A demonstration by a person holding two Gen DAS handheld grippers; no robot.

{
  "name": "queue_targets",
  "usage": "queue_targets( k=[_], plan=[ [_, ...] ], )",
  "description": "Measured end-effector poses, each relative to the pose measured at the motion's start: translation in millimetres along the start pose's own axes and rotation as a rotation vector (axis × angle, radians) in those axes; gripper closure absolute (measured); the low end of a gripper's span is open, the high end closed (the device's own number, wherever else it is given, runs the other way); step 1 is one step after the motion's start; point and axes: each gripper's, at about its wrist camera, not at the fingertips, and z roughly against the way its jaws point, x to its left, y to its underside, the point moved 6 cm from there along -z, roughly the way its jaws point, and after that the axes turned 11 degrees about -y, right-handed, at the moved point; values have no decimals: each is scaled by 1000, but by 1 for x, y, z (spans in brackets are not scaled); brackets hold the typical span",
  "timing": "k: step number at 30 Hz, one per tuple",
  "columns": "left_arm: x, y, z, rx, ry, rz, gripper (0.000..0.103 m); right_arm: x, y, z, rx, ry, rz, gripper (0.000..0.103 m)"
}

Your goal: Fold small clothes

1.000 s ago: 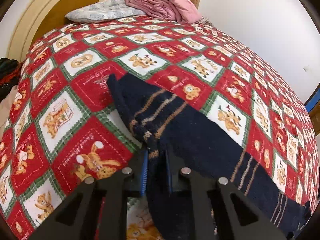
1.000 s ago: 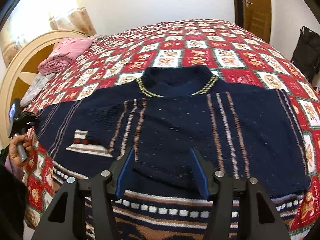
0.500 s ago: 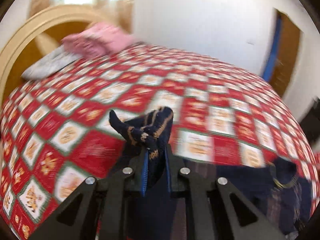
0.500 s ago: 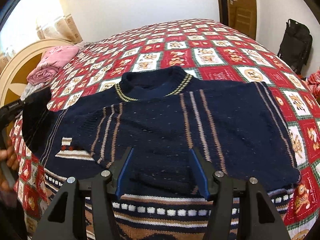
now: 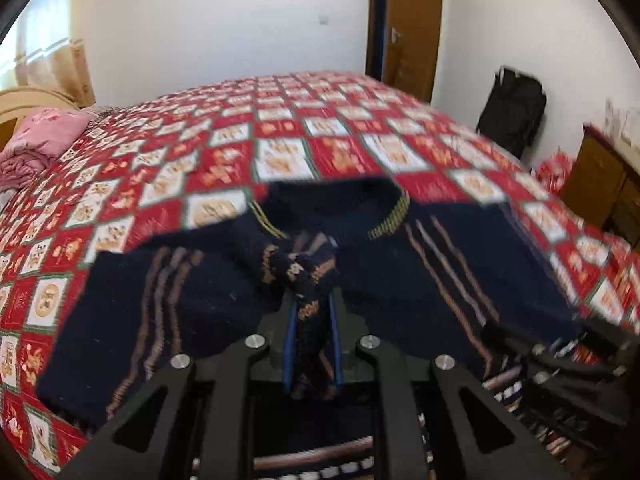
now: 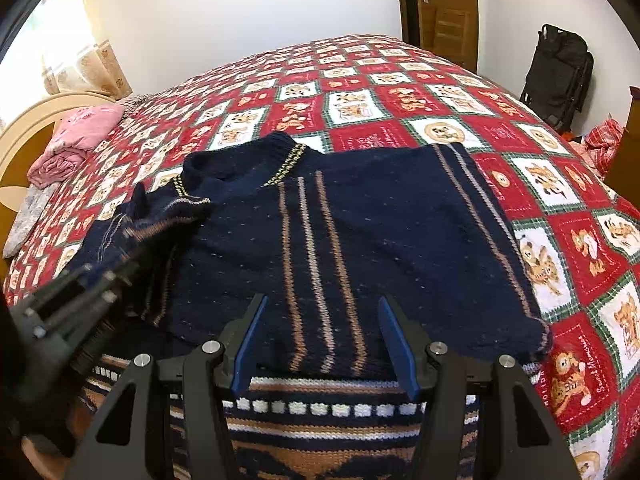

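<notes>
Fills most of both views: a bed [image 6: 400, 92] under a red, white and green checked quilt [image 6: 352, 108] printed with bears, ending in a curved cream headboard [image 6: 28, 120] at far left. Stand behind it a white wall [image 6: 248, 12] and a brown wooden door [image 6: 444, 0]; leans against the wall at right a black bag [image 6: 560, 68].

Spread flat across the near part of the quilt: a navy sweater [image 6: 352, 240], chest up, collar [image 6: 248, 168] pointing away, tan and pale stripes running down the front, patterned hem nearest the cameras. Right sleeve [image 6: 480, 216] folded in and lying over the body. Left sleeve [image 6: 160, 216] lifted off the quilt and drawn in over the chest, just short of the collar.

Piled by the headboard: a folded pink blanket [image 6: 76, 140], beside a pale patterned pillow [image 6: 28, 216].

Left tool [image 5: 312, 316] pressed together on the left sleeve's cuff [image 5: 300, 272], bunched knit poking out past the blue pads; blurred in both views, and seen from the right camera as a dark frame at lower left.

Right tool [image 6: 324, 344] spread wide, blue pads apart and holding nothing, poised low over the sweater's lower front near the hem; cannot tell whether touching the knit.
</notes>
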Motion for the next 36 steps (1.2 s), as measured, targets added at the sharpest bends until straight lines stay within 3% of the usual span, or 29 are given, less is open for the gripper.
queue_targets(
  k=[4, 5, 7, 9, 13, 15, 17, 18, 19, 23, 25, 27, 30, 32, 35, 36],
  plan=[
    [-16, 14, -5, 16, -21, -69, 87, -2, 2, -4, 10, -6, -18, 45],
    [-18, 16, -5, 16, -27, -85, 82, -2, 2, -4, 12, -7, -17, 45],
    [-19, 21, -8, 25, -27, -110, 68, -1, 2, -4, 11, -6, -14, 45],
    [-16, 25, -7, 43, -16, -111, 33, 0, 1, -3, 7, -7, -12, 45],
    [-4, 27, 12, 6, 0, -113, 25, 2, -10, 11, -44, -43, -16, 45],
    [11, 28, 22, 3, 5, -99, 6, 6, -17, 20, -85, -90, -18, 45],
    [38, 27, 36, -17, -13, -47, 0, 15, -26, 26, -123, -191, -32, 43],
    [51, 27, 41, -28, -22, -21, 0, 20, -29, 23, -122, -260, -48, 32],
    [63, 26, 43, -36, -35, 4, 0, 26, -30, 18, -110, -301, -68, 26],
    [122, 22, 38, -28, -177, 126, 0, 56, -29, -12, -44, -364, -51, 26],
    [147, 27, 26, 23, -261, 173, 0, 76, -28, -30, 9, -356, -8, 26],
    [161, 36, 17, 68, -266, 218, 0, 93, -25, -40, 33, -359, 44, 26],
    [169, 44, 13, 89, -249, 270, 0, 123, -26, -54, 41, -293, 176, 26],
    [171, 46, 12, 91, -251, 276, 0, 138, -32, -64, 17, -196, 285, 26],
    [172, 47, 12, 94, -252, 269, 0, 141, -42, -82, 10, -111, 344, 26],
    [171, 46, 13, 90, -250, 264, 0, 139, -44, -92, 38, -100, 343, 32]
  ],
)
